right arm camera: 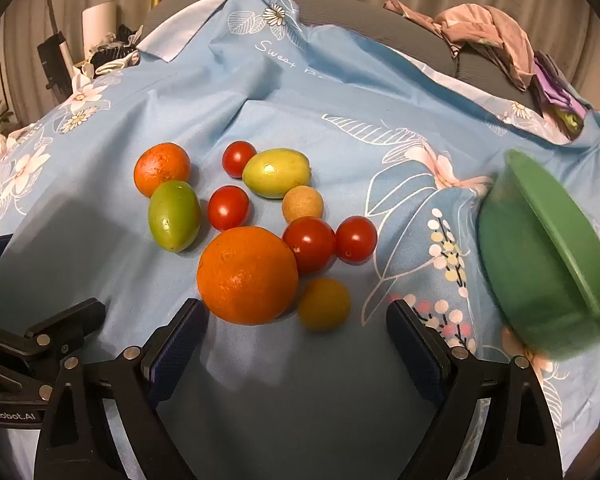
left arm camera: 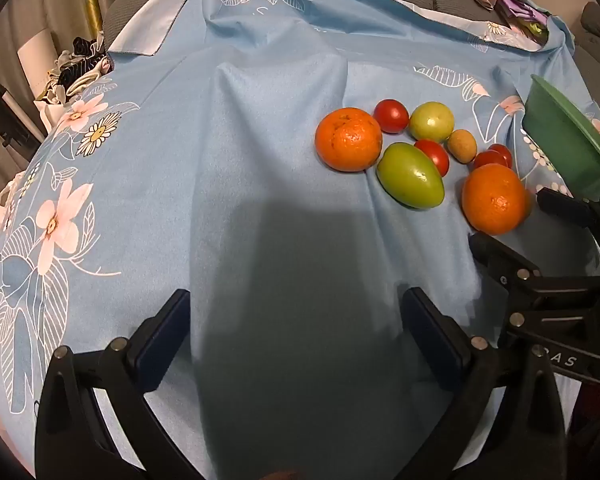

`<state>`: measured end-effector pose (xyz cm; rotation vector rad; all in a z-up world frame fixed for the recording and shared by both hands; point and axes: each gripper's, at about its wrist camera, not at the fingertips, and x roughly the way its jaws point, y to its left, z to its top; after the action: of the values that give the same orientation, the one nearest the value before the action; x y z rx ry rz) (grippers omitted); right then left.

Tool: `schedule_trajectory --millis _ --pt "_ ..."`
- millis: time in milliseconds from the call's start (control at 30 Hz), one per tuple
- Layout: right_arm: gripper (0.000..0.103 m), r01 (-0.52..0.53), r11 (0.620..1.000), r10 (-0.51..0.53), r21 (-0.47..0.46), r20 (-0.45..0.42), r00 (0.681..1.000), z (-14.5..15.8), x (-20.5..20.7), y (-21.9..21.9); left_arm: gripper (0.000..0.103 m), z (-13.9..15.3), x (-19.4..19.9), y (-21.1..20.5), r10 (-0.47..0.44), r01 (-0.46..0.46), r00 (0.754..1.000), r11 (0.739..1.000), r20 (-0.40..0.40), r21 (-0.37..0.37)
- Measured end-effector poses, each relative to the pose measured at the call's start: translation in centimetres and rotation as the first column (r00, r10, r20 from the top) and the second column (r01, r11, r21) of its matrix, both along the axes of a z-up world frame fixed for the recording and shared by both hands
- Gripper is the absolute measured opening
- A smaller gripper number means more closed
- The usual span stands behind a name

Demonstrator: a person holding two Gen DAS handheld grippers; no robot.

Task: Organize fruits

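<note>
The fruits [right arm camera: 252, 232] are clustered on the cloth [right arm camera: 340, 92] ahead of the right gripper [right arm camera: 296, 344]; the bowl [right arm camera: 540, 264] is tilted to its right.

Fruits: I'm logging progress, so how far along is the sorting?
Nothing looks sorted yet. The oranges, tomatoes and green fruits all lie on the cloth; the green bowl looks tilted. Both grippers, left and right, are open and empty. All the fruit remains.

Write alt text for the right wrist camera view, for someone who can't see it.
A cluster of fruit lies on a blue floral cloth: two oranges, four cherry tomatoes, two green fruits and two small tan ones. The open right claw sits just short of the nearest orange. A tilted green bowl is at the right edge.
</note>
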<state>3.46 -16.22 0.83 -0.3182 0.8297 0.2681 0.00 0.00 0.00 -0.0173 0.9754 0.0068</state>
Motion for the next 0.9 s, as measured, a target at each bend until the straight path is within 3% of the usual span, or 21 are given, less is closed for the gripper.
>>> schedule_trajectory --millis 900 --pt "0.091 0.021 1.000 -0.021 0.015 -0.003 1.000 -0.18 -0.26 -0.28 0.103 0.01 -0.03 -0.06 0.002 -0.002 1.000 1.000 -0.001 -0.001"
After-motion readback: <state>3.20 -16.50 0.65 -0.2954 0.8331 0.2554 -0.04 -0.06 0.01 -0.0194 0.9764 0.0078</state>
